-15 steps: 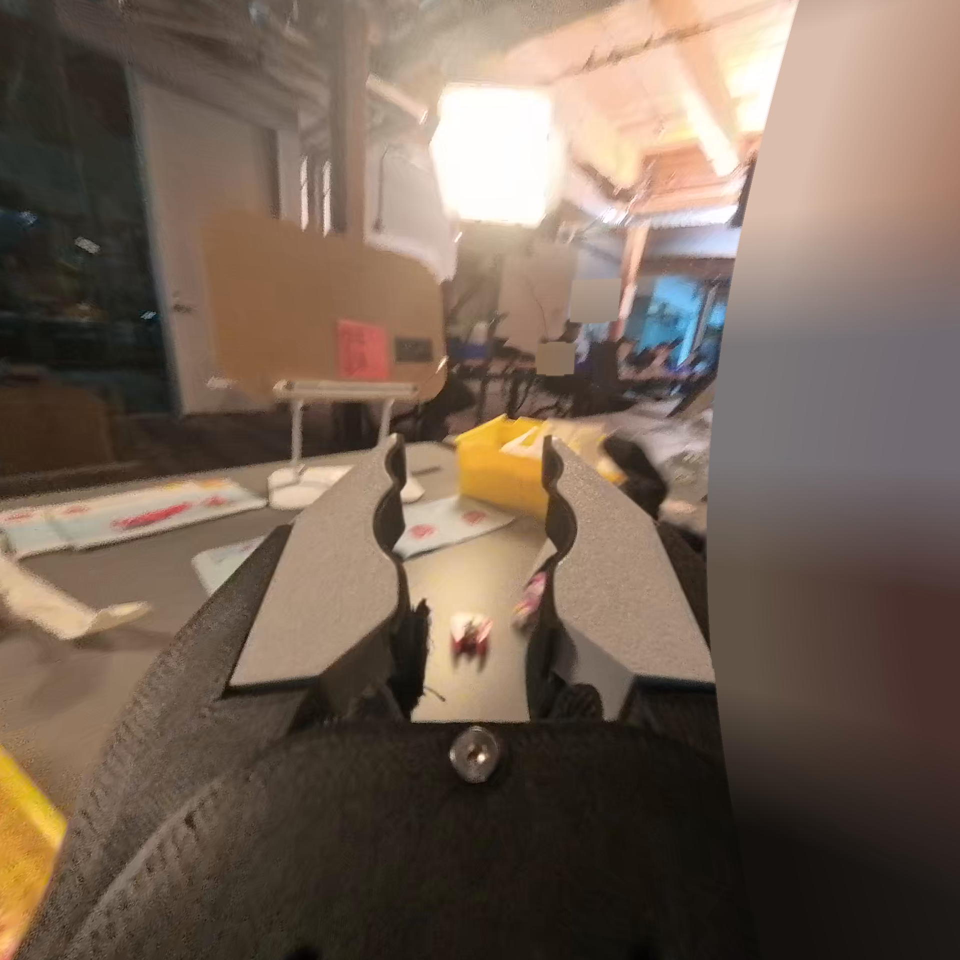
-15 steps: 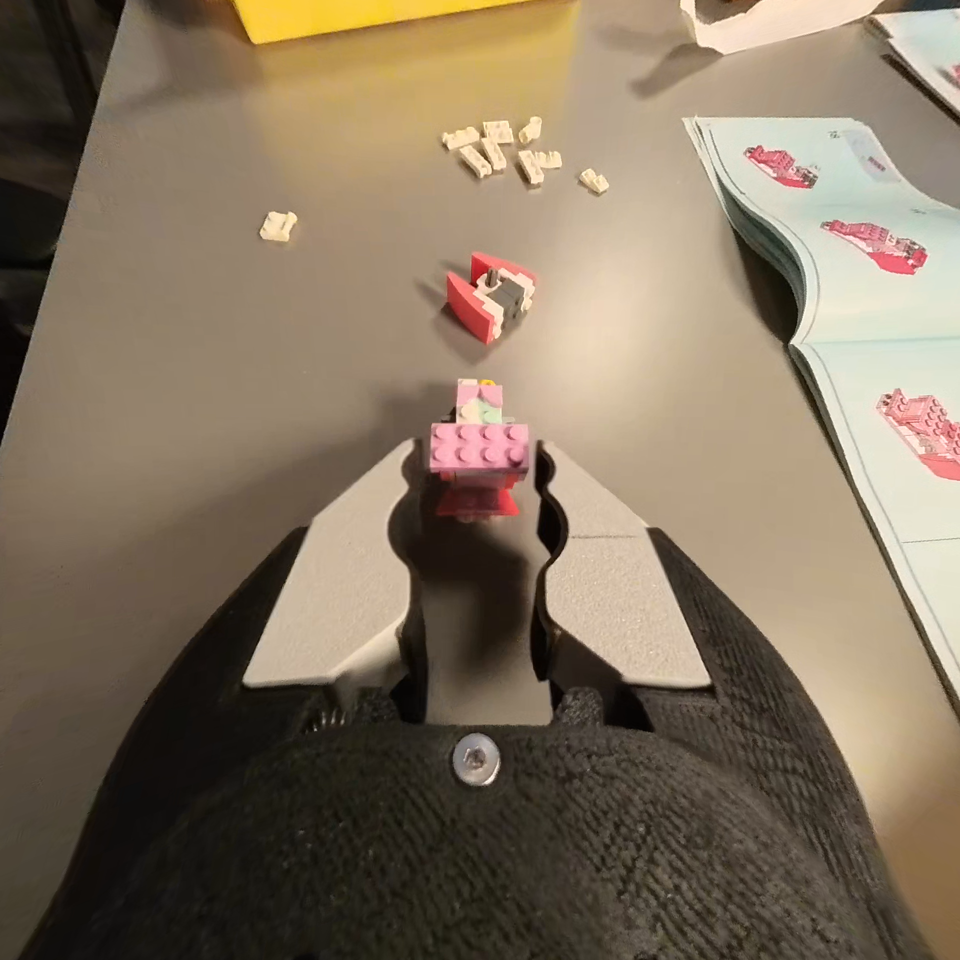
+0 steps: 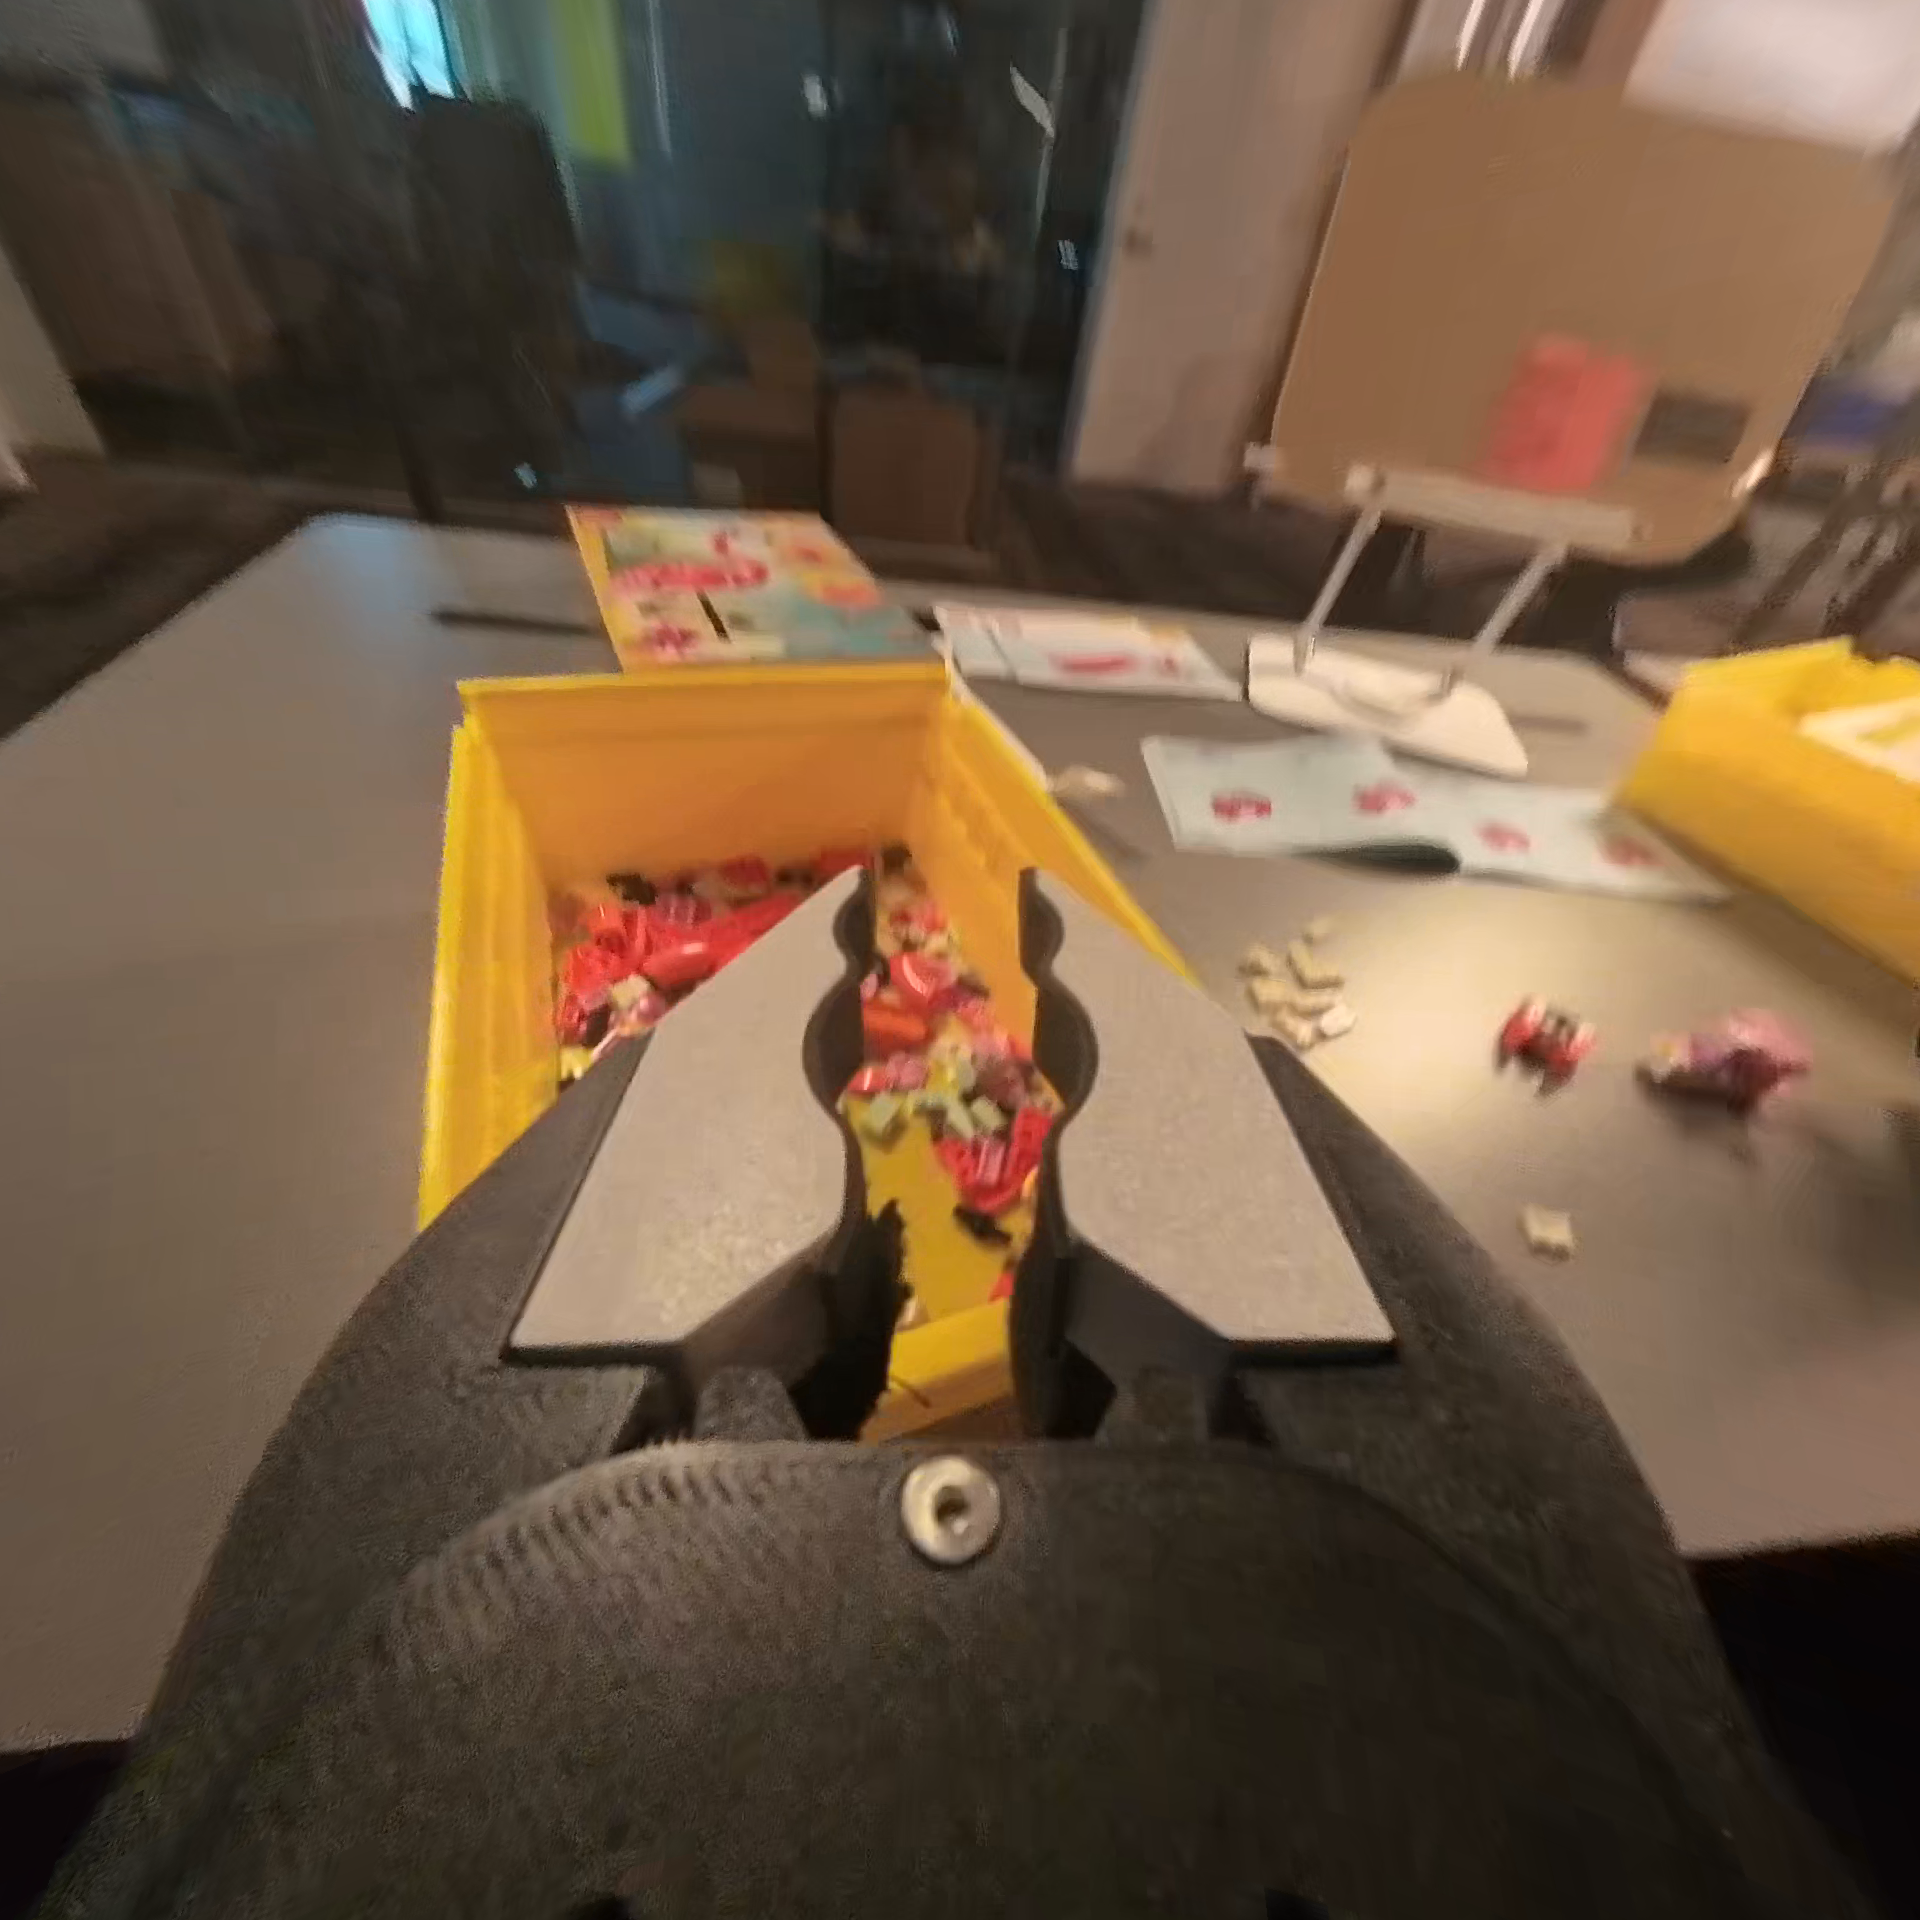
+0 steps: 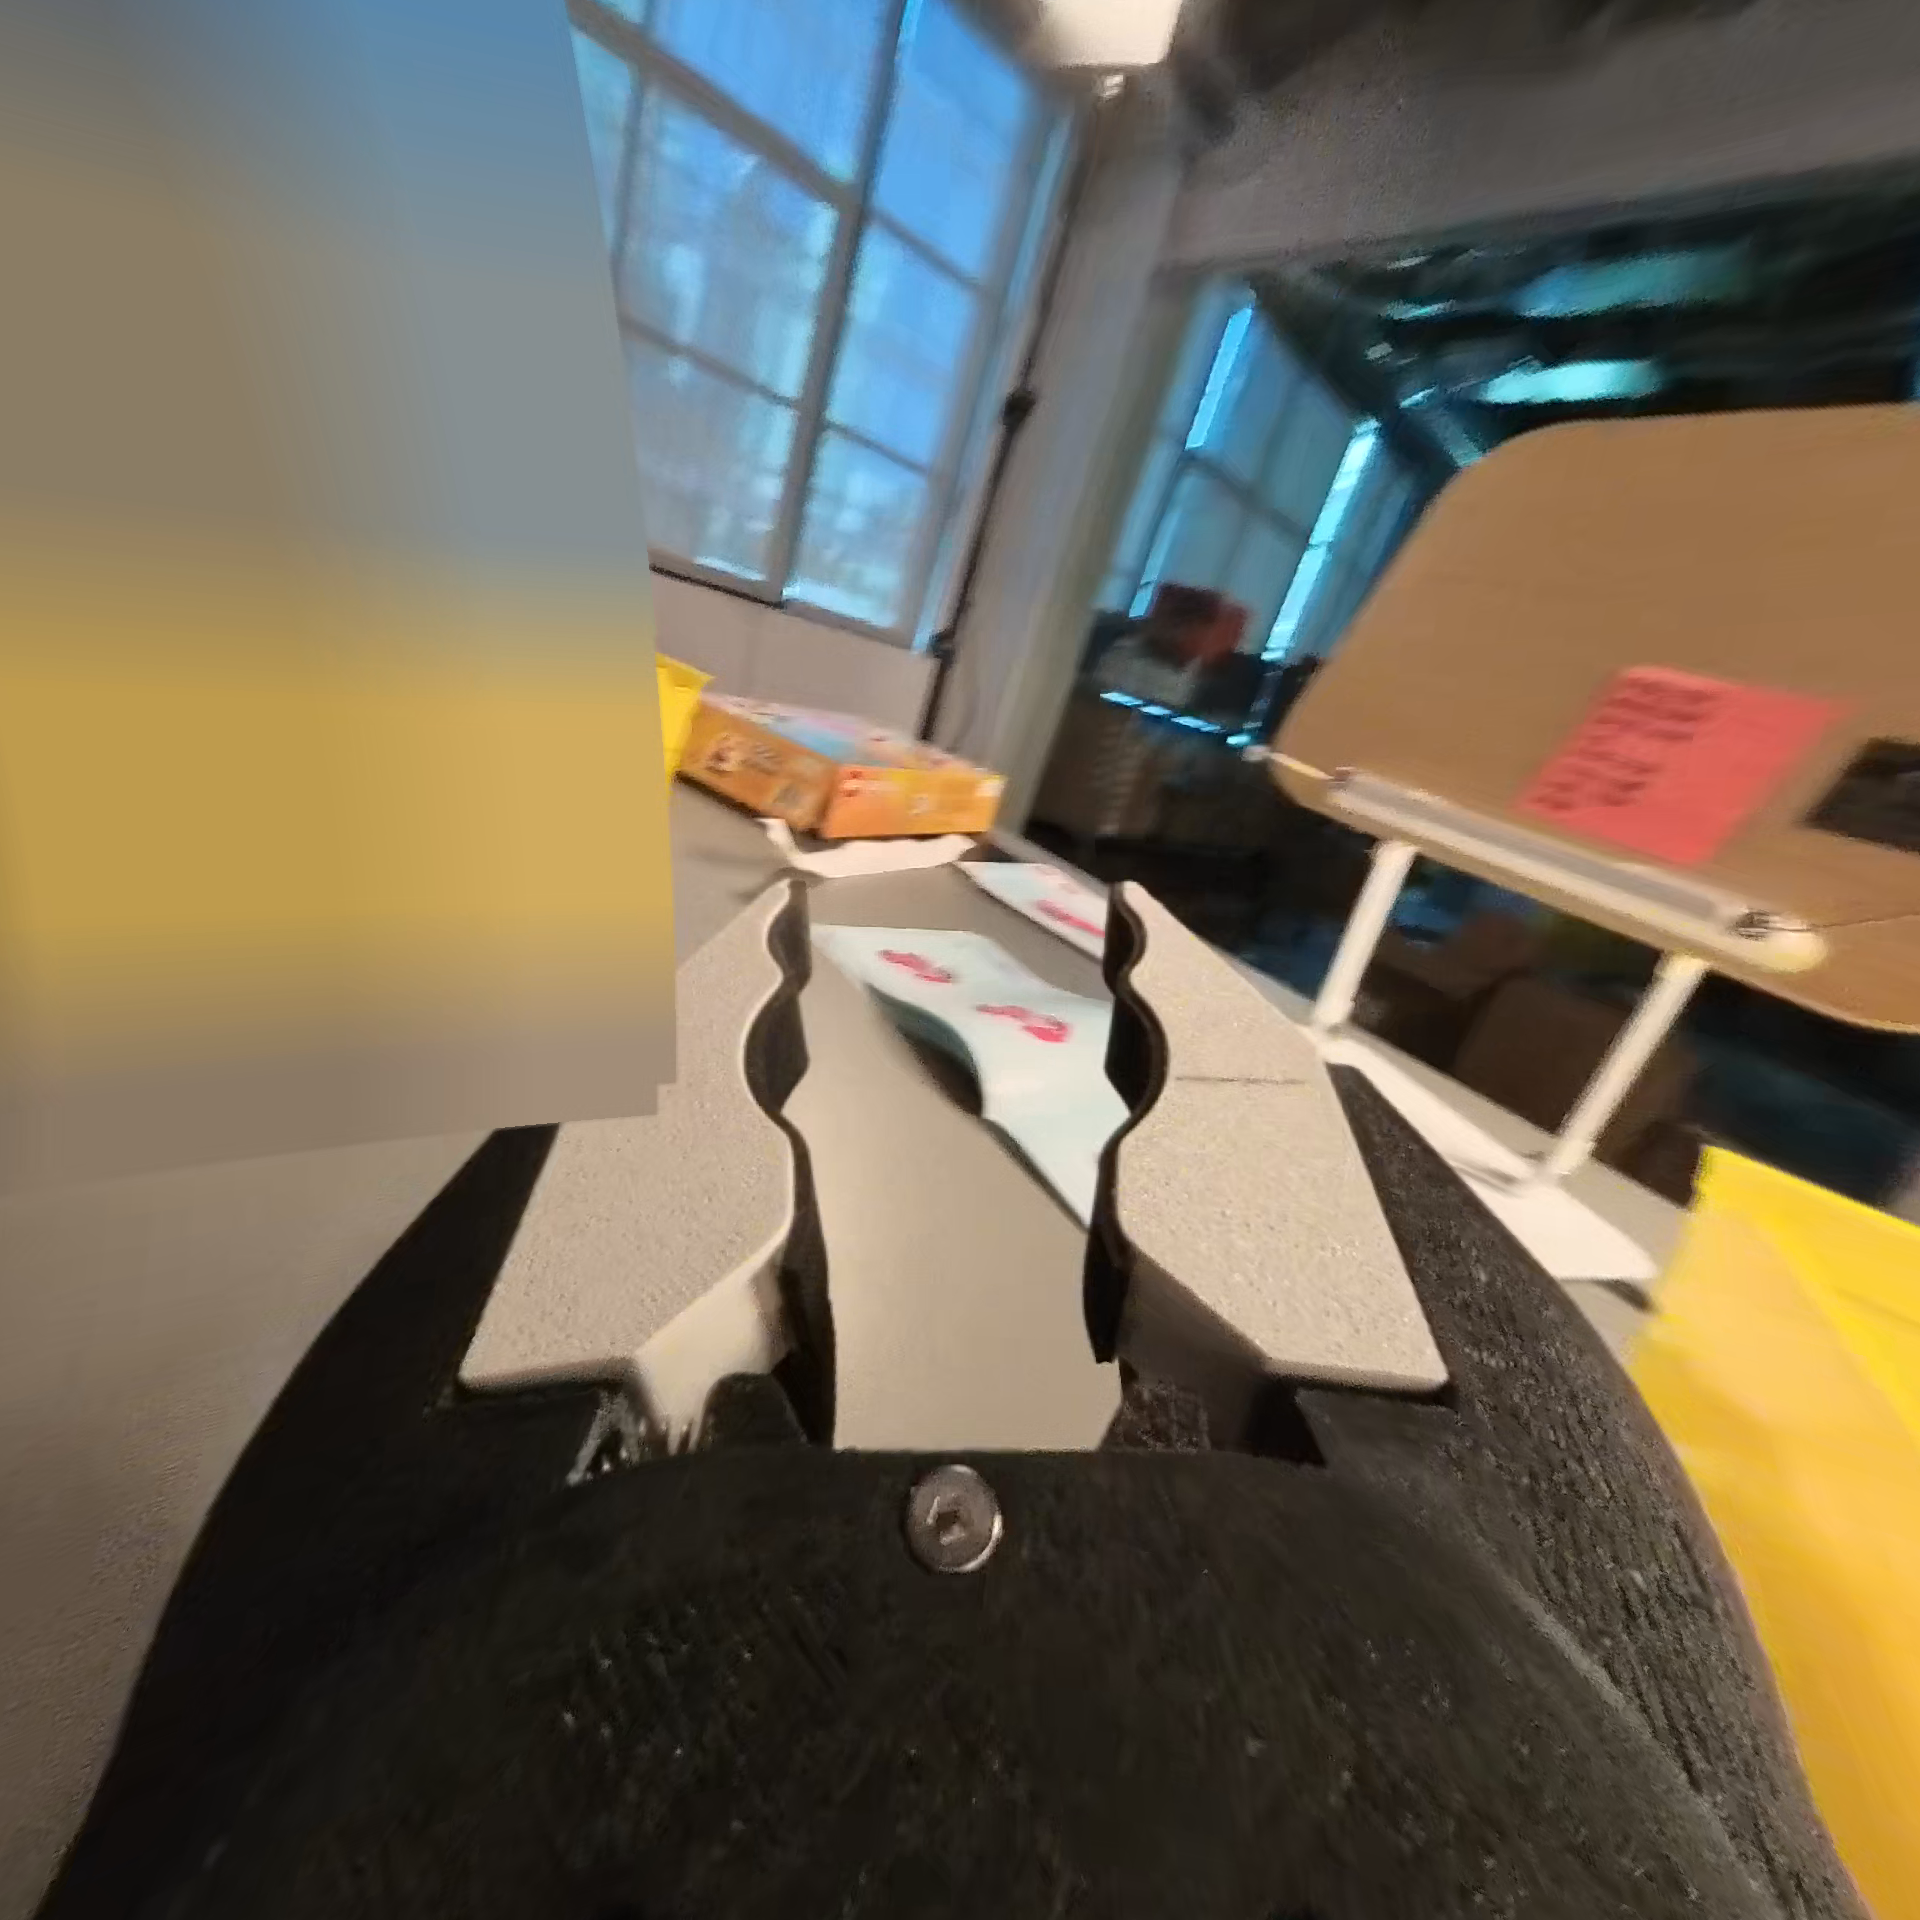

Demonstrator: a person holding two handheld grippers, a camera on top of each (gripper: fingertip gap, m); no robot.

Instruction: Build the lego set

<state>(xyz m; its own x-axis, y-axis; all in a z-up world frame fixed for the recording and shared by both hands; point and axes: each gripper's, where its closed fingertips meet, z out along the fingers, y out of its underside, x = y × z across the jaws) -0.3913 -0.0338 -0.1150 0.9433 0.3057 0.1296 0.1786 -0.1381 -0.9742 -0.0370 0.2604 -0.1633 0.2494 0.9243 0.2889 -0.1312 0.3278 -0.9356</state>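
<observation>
Left gripper (image 3: 940, 894), jaws narrowly parted and bare, hangs directly over the open yellow box (image 3: 707, 748) of loose bricks (image 3: 665, 935), box's long axis running away along the fingers; right gripper (image 4: 951, 904), jaws wide and bare, faces booklet pages (image 4: 966, 987) on the grey table (image 4: 914, 1195).

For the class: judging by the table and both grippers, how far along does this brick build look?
Done: two small assemblies, red and pink, sit on the table.
In hand: nothing; left gripper is open over the yellow box, right gripper open.
Left: loose bricks fill the box.
</observation>
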